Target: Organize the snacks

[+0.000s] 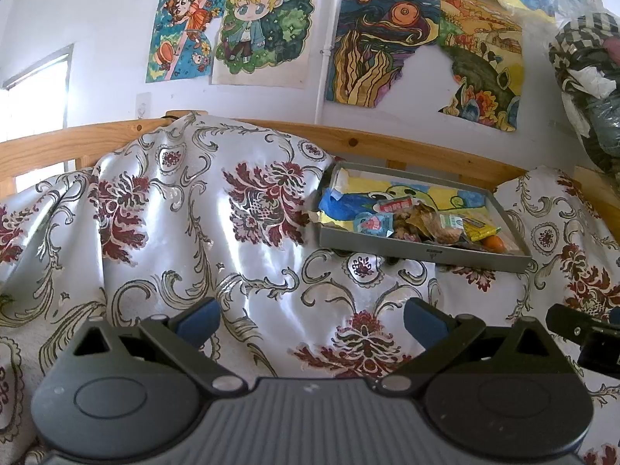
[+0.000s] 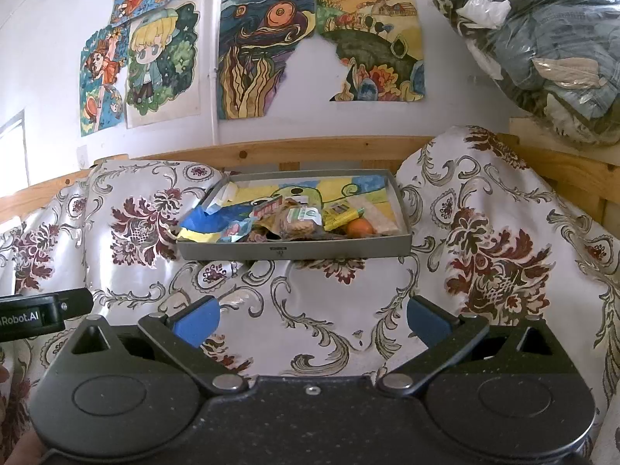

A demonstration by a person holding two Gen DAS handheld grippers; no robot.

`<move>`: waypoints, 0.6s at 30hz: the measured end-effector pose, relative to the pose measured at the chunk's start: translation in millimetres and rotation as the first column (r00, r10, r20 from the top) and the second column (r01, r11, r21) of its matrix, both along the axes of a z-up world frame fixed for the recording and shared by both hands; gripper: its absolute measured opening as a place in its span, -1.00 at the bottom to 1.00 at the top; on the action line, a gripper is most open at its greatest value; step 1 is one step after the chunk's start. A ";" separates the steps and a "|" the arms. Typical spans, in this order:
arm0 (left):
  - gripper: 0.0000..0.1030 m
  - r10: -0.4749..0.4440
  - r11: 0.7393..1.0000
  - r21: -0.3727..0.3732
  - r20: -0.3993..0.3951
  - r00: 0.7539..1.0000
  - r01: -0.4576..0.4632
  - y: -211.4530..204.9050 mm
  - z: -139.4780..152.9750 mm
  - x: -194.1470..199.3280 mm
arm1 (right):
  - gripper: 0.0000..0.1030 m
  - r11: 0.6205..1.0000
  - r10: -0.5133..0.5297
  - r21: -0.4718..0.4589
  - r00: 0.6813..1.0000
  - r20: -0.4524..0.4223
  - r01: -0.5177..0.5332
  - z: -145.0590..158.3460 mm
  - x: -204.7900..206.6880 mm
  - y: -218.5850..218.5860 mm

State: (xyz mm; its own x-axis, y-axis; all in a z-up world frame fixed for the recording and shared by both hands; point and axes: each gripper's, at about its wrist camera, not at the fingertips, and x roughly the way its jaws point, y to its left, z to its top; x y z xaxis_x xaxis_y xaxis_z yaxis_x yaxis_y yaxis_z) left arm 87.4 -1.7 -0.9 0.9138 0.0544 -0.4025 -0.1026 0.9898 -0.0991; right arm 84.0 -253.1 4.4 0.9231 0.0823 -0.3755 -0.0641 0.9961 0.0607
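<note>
A shallow grey tray [image 1: 422, 252] [image 2: 294, 251] rests on a floral satin cloth, ahead and to the right in the left wrist view, straight ahead in the right wrist view. In it lie several snacks: a blue wrapper [image 2: 207, 219], a clear cookie packet [image 2: 300, 221], a yellow packet [image 2: 343, 215] and a small orange fruit [image 2: 359, 228] [image 1: 493, 243]. My left gripper [image 1: 312, 319] is open over the cloth, well short of the tray, nothing between its blue pads. My right gripper [image 2: 312, 319] is open too, in front of the tray, holding nothing.
The floral cloth [image 1: 240, 240] bulges over cushions left and right of the tray. A wooden rail [image 2: 271, 153] runs behind it below a wall of drawings. A plastic bag of clothes [image 2: 542, 46] sits at upper right. The other gripper's tip [image 2: 73, 302] shows at the left edge.
</note>
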 end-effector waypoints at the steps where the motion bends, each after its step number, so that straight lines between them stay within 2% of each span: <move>1: 0.99 -0.003 1.000 0.004 0.002 1.000 0.003 -0.5 -0.3 -0.3 | 0.99 1.000 0.000 0.000 1.000 0.000 0.000 0.0 0.0 0.0; 18: 0.99 0.009 1.000 0.029 -0.033 0.999 -0.008 -3.4 0.4 -0.2 | 0.99 1.000 0.001 -0.003 1.000 -0.003 -0.001 -1.1 -0.2 1.1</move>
